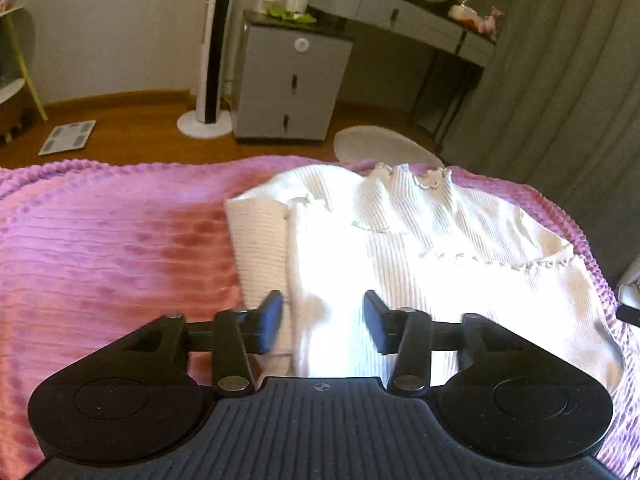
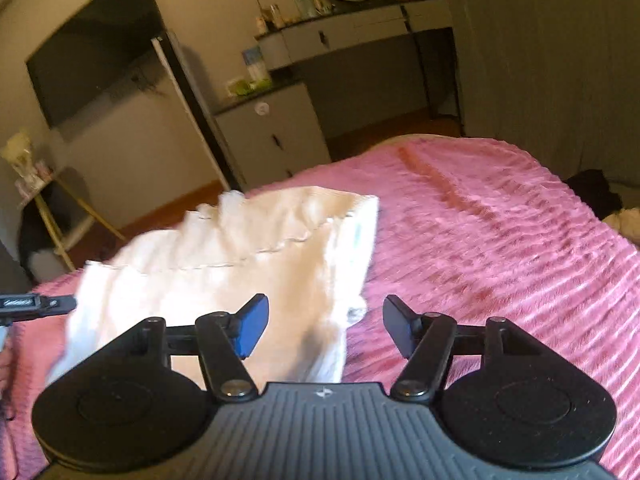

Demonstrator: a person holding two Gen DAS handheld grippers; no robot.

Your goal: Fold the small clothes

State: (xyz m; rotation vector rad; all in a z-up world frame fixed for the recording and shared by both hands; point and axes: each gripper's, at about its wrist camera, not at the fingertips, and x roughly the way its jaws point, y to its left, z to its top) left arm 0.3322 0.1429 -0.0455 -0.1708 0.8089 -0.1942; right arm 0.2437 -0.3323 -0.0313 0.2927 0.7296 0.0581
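Note:
A small white ribbed garment [image 1: 400,248] with frilled edges lies partly folded on the pink blanket [image 1: 112,248]. My left gripper [image 1: 323,324] hovers over its near edge, jaws open, and the cloth shows in the gap below the pads without being pinched. In the right wrist view the same garment [image 2: 240,264] lies to the left, its near right corner under the gap of my right gripper [image 2: 326,330]. That gripper is open too, its pads apart and touching nothing. The tip of the other gripper [image 2: 40,304] shows at the left edge.
The pink blanket [image 2: 500,260] covers the bed and stretches bare to the right. Beyond the bed stand a grey cabinet [image 1: 288,80], a tower fan [image 1: 212,60], a dressing table [image 1: 400,12] with a round mirror, and a stool [image 1: 380,146]. Dark and white items [image 2: 604,200] lie at the far right.

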